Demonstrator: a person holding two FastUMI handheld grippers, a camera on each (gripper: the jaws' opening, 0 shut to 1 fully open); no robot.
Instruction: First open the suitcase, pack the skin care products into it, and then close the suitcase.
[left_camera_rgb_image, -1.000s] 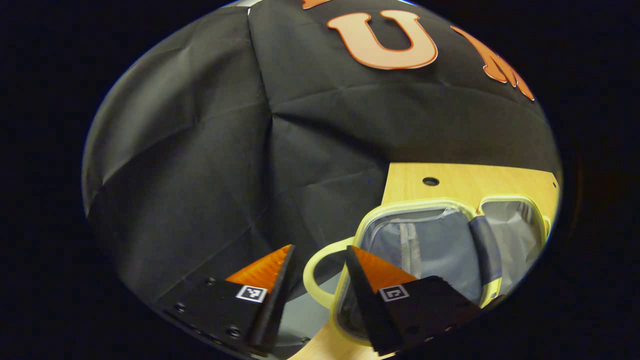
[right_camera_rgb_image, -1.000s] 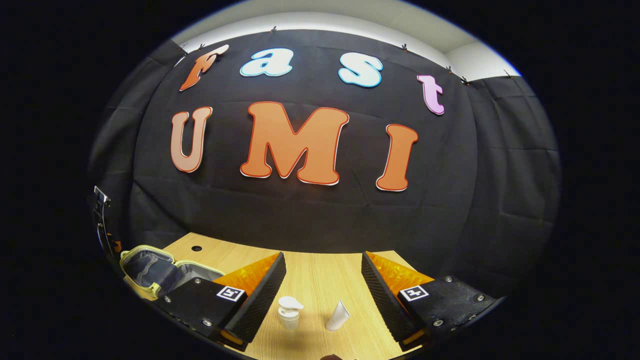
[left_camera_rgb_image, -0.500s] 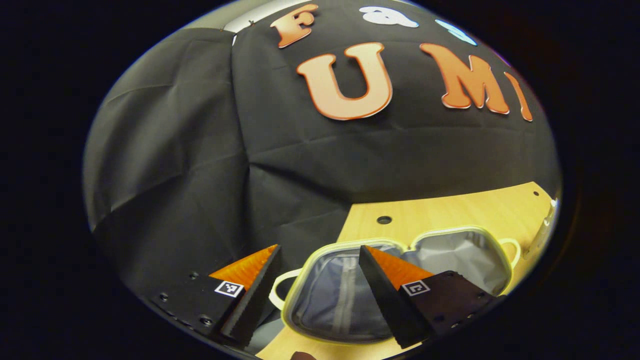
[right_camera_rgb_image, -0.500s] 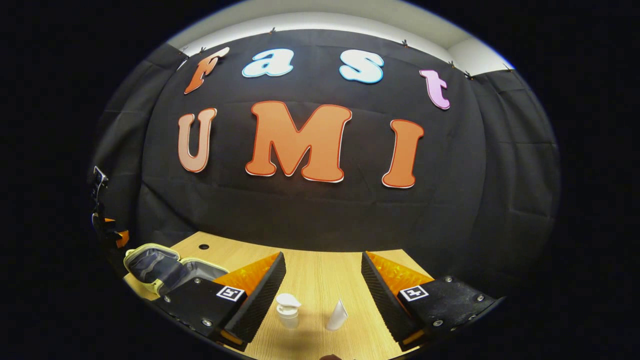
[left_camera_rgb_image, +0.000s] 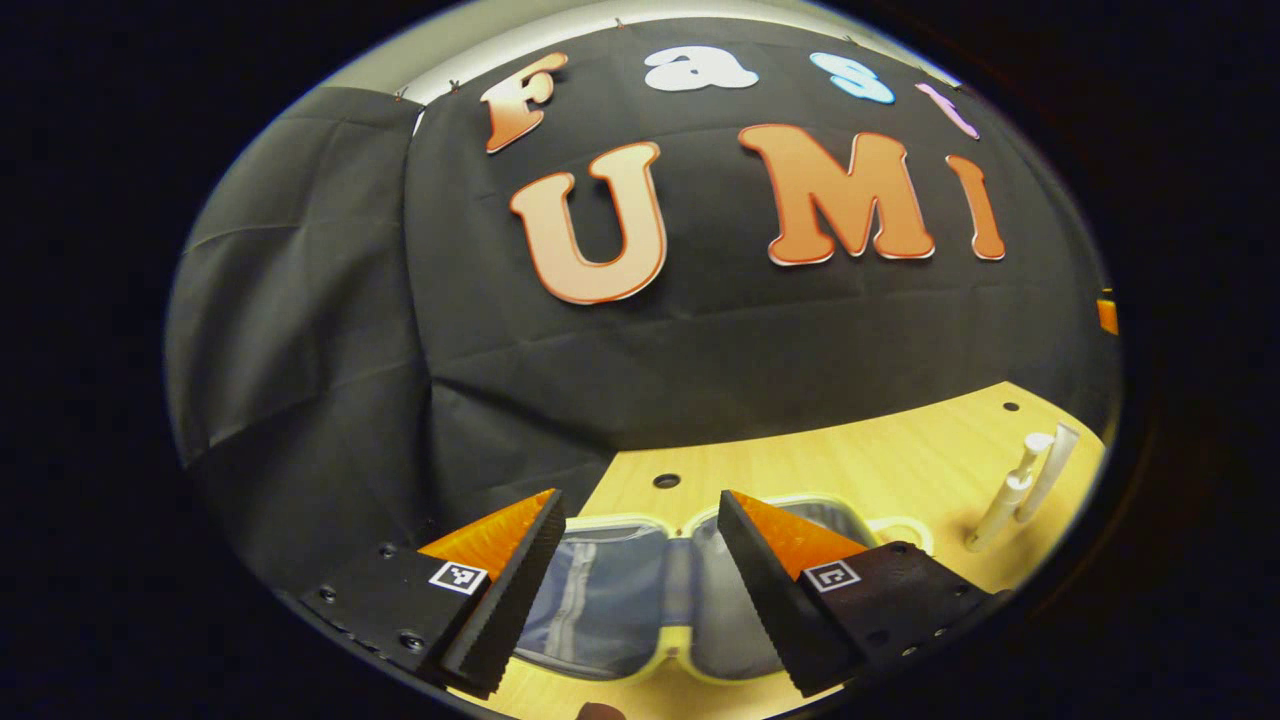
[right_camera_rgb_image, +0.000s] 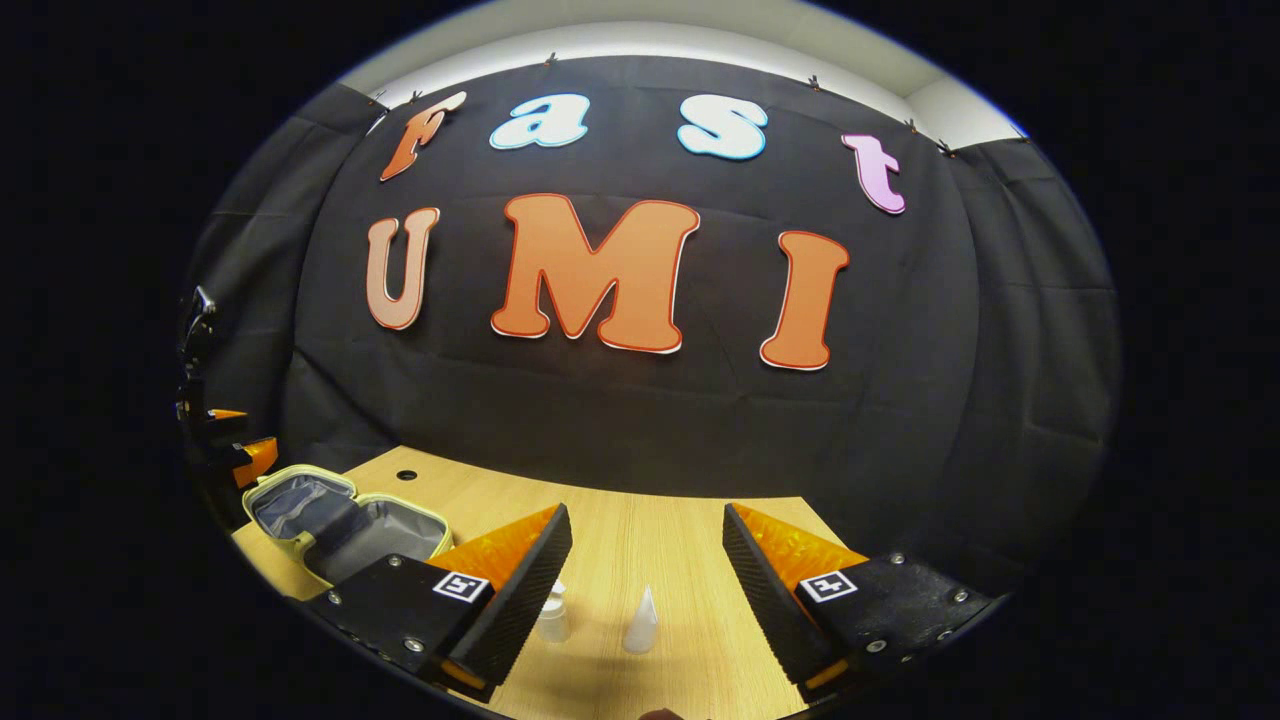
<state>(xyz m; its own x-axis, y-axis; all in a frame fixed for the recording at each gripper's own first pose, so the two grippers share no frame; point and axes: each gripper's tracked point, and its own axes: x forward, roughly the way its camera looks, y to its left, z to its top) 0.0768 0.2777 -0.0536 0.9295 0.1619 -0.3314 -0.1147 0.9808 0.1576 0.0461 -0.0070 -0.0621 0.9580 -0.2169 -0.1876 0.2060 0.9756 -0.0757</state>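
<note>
With both claws agape, right gripper (right_camera_rgb_image: 647, 560) low-centre over upright bottle (right_camera_rgb_image: 553, 620) and tube (right_camera_rgb_image: 641, 622): risks toppling either if nudged.

Black cloth wall (right_camera_rgb_image: 640, 420), wood table (right_camera_rgb_image: 650, 540) w/ holes, pale ceiling (right_camera_rgb_image: 640, 30).

Hidden and cut-off parts

In the right gripper view, the pump bottle (right_camera_rgb_image: 553, 620) stood half behind a finger (right_camera_rgb_image: 515, 590), which also covered a corner of the suitcase (right_camera_rgb_image: 335, 515); in the left gripper view fingers (left_camera_rgb_image: 775, 590) masked the suitcase's near rim.
</note>
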